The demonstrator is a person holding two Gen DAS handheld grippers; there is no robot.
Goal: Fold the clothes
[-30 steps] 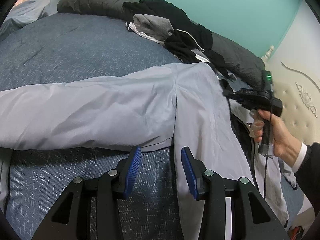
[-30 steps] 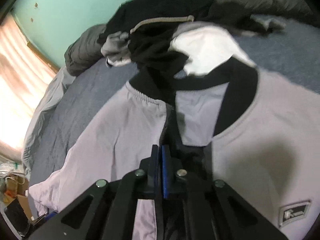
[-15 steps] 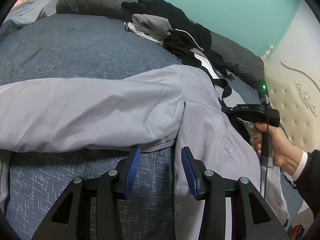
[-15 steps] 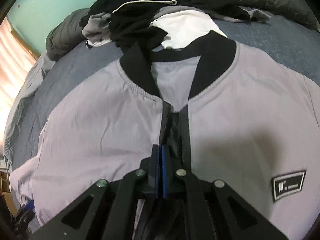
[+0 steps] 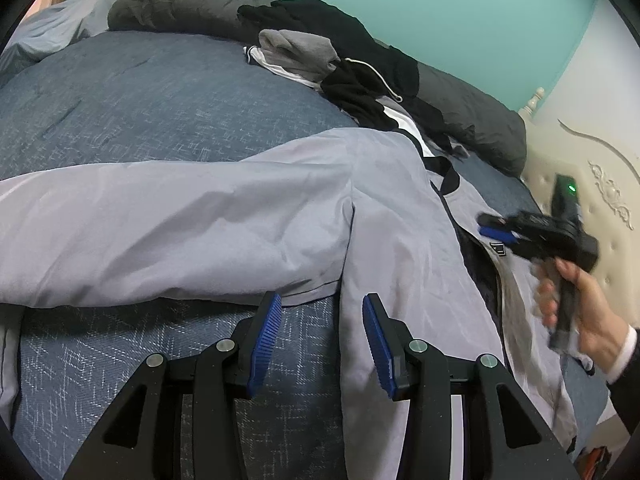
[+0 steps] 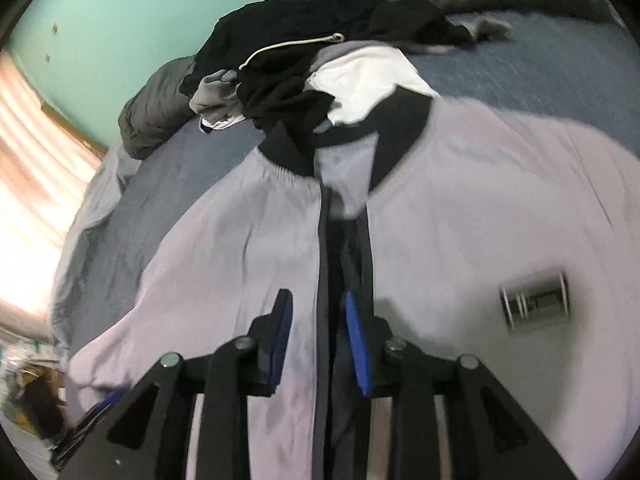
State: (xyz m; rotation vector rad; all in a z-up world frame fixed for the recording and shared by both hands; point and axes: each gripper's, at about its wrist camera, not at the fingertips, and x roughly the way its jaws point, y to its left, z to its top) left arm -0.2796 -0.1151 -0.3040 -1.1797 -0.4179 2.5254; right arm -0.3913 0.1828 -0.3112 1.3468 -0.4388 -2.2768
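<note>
Right wrist: jacket zipper edge between spread jaws.

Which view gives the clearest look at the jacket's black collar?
The right wrist view. It looks straight up the jacket front, so the black collar spreads open across the frame, though slightly blurred. The left wrist view catches the collar only edge-on, as a thin dark strip beyond the shoulder.

Jacket lies flat on bed, front up; clothes pile behind its collar.
</note>
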